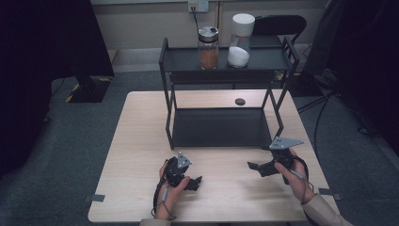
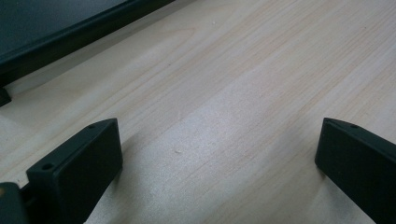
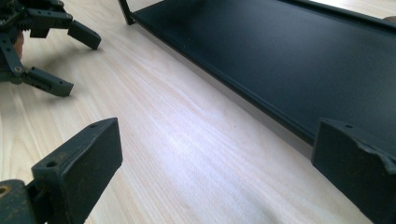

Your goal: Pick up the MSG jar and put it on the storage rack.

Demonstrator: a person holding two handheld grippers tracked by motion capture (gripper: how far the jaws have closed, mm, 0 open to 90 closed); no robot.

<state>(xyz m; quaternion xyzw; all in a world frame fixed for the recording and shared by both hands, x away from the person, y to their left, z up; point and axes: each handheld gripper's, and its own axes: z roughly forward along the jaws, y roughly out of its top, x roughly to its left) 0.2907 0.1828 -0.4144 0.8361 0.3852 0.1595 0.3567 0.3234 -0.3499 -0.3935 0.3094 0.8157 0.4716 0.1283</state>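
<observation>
A black two-tier metal rack (image 1: 221, 127) stands on the light wooden table (image 1: 136, 155). On its top shelf stand a glass jar with brown contents (image 1: 208, 49) and a white-lidded jar with white powder (image 1: 240, 44). My left gripper (image 1: 196, 181) rests low on the table in front of the rack, open, nothing between its jaws. My right gripper (image 1: 253, 167) hovers at the rack's front right corner, open and empty. The right gripper view shows the rack's lower shelf (image 3: 280, 51) and the left gripper (image 3: 70, 60) with jaws spread.
A small dark round disc (image 1: 240, 101) lies on the table behind the rack. A dark chair (image 1: 277, 26) stands beyond the table. Cables (image 1: 324, 108) run on the grey floor to the right. A wall socket (image 1: 197, 5) is at the back.
</observation>
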